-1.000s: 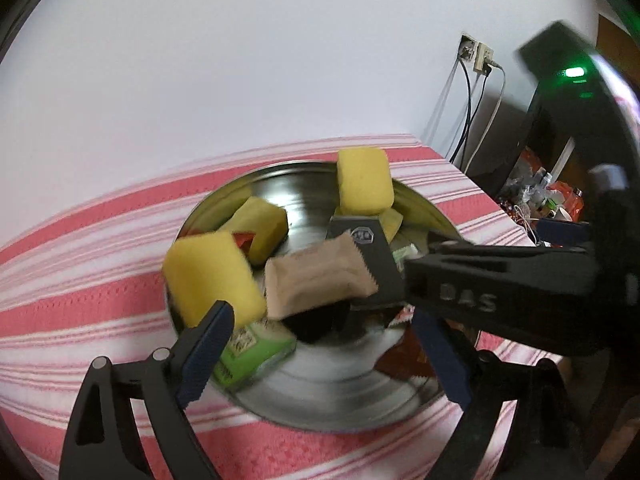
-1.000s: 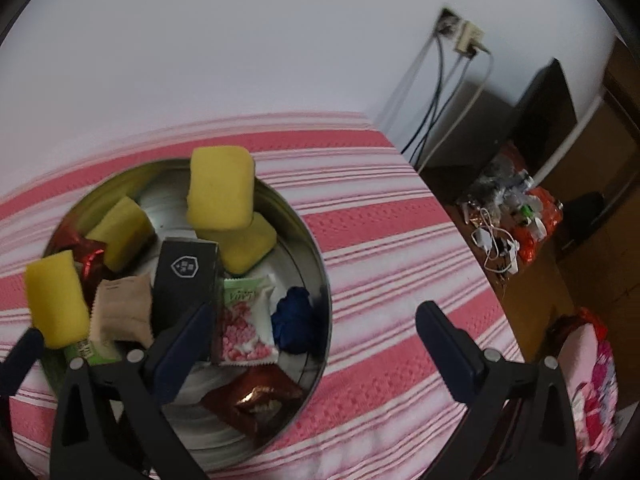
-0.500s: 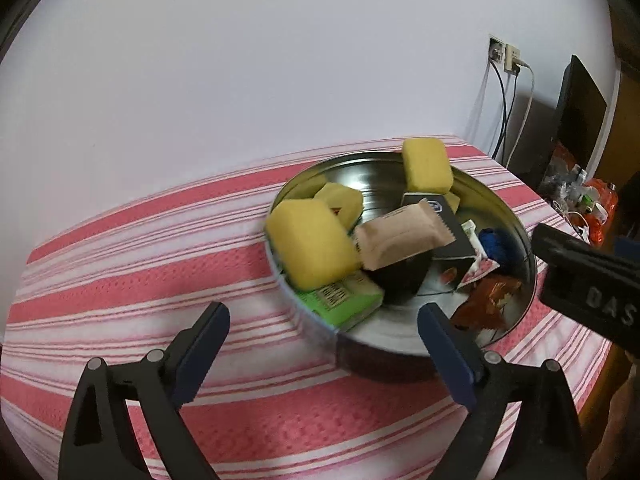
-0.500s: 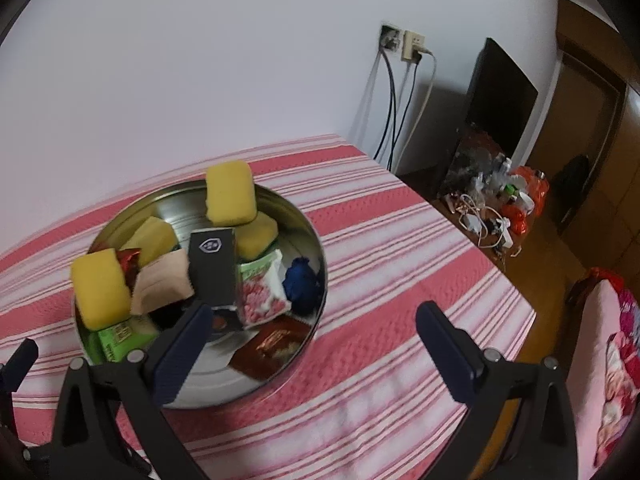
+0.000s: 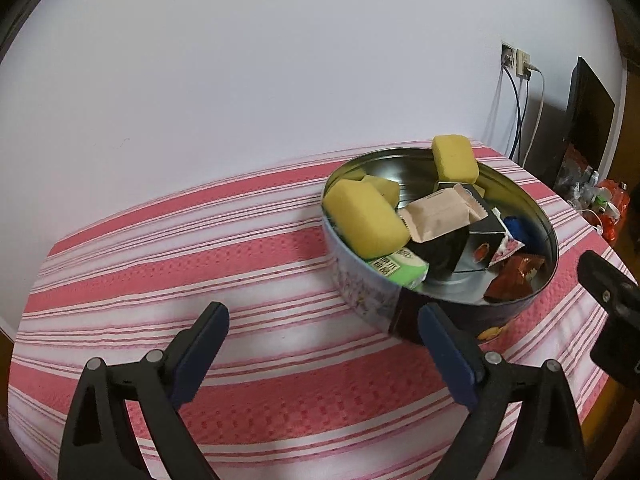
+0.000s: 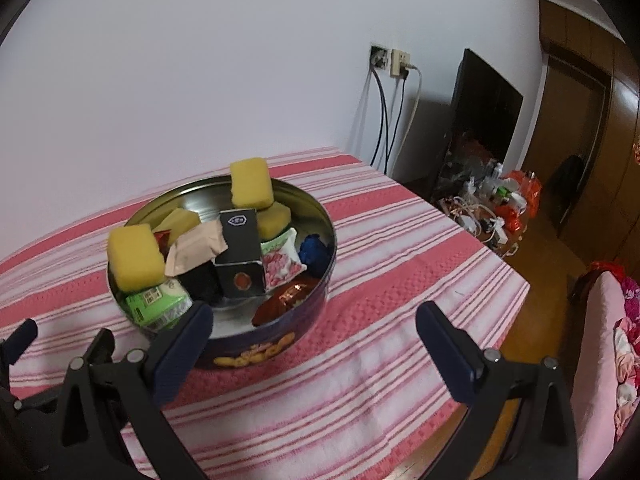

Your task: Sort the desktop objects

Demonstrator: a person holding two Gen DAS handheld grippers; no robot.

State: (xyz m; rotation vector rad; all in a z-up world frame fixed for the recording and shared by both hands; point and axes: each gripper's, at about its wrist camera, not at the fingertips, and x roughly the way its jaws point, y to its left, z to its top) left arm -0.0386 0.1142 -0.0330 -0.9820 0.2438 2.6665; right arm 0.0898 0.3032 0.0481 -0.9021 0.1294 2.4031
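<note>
Metal and round, the cookie tin (image 6: 276, 350) sits on the pink striped tablecloth (image 5: 200, 264), heaped with yellow sponges (image 6: 134, 258), a beige packet (image 5: 438, 212), a black carton (image 6: 240, 256) and other wrapped snacks. Both the left gripper (image 5: 320, 344) and the right gripper (image 6: 308, 344) hang empty, jaws wide apart, short of the tin. Risk, as I judge it: the front sponge overhangs the rim and the packet rests loosely on top, so a careless reach could tip either out. Beyond the table edge, a cluttered floor corner (image 6: 492, 204) would swallow strays.
</note>
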